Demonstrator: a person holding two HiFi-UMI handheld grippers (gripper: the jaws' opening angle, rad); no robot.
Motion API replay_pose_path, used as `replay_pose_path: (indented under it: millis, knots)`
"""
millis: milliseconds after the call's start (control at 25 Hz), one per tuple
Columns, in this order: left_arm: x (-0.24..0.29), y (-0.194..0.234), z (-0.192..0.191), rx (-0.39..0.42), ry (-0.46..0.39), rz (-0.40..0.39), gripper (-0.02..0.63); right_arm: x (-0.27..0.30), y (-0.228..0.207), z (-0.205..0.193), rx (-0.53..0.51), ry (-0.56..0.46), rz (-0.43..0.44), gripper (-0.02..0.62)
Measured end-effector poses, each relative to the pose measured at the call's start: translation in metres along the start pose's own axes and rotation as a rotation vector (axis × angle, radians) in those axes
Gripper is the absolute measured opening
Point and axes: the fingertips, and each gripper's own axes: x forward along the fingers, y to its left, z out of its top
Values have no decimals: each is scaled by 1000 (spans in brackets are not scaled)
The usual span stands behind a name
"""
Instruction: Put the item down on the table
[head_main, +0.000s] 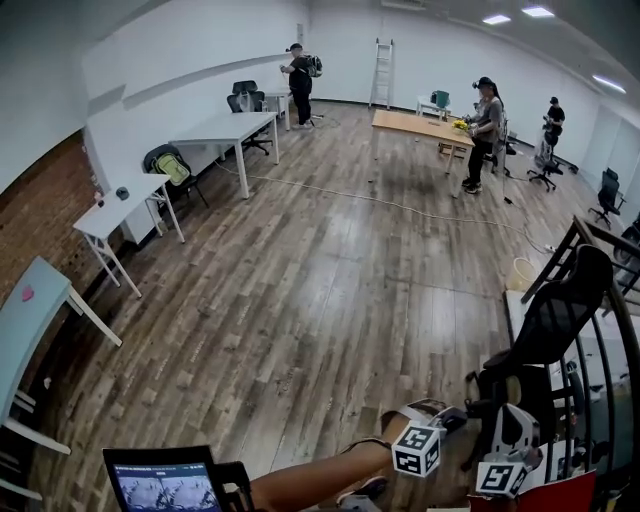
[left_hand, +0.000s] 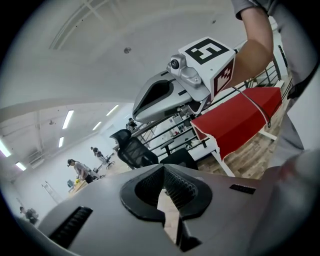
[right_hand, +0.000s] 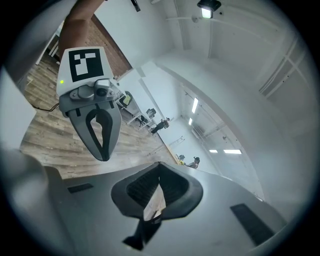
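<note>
Head view, read from left to right: a pale blue table with white legs (head_main: 35, 300) is seen at the left edge and a dark tablet screen (head_main: 165, 487) at the lower left. A row of white rectangular tables (head_main: 225, 128) is set along the far wall, and a broad floor of grey-brown wooden planks (head_main: 320, 290) fills the middle. A light wooden table (head_main: 415, 124) with people standing near it lies far off at the top, while a black mesh office chair (head_main: 560, 320) and a red flat panel (head_main: 550, 494) are found at the lower right. Left gripper view: the left gripper (left_hand: 163, 167) is shown with its ribbed black pads meeting at the tips and nothing caught between them; only floor is seen through the gap behind. Right gripper view: the right gripper (right_hand: 159, 165) is likewise closed and empty. The item to be put down is found in no view, neither between jaws nor on any table. Its weight, stiffness, surface and fragility therefore cannot be judged, and no point of hold can be named until it is identified.
</note>
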Motion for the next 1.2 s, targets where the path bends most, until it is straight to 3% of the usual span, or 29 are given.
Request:
replay_pose_path:
  millis: [240,560,920,1200]
  knots:
    - [-60,-44,15,36,-9,29,2,-54,27,50,-14,-28,-22,3]
    - [-94,-94,41,41,-5,21,2,-115,41,73,-7,-41,-28,3]
    - [-83,-170,93,37,32,35,2,-207,52,34,21,-66,-16,3]
    - [-32,-257,161,1,49,30,2,-308,59,-29,47,-91,11,3]
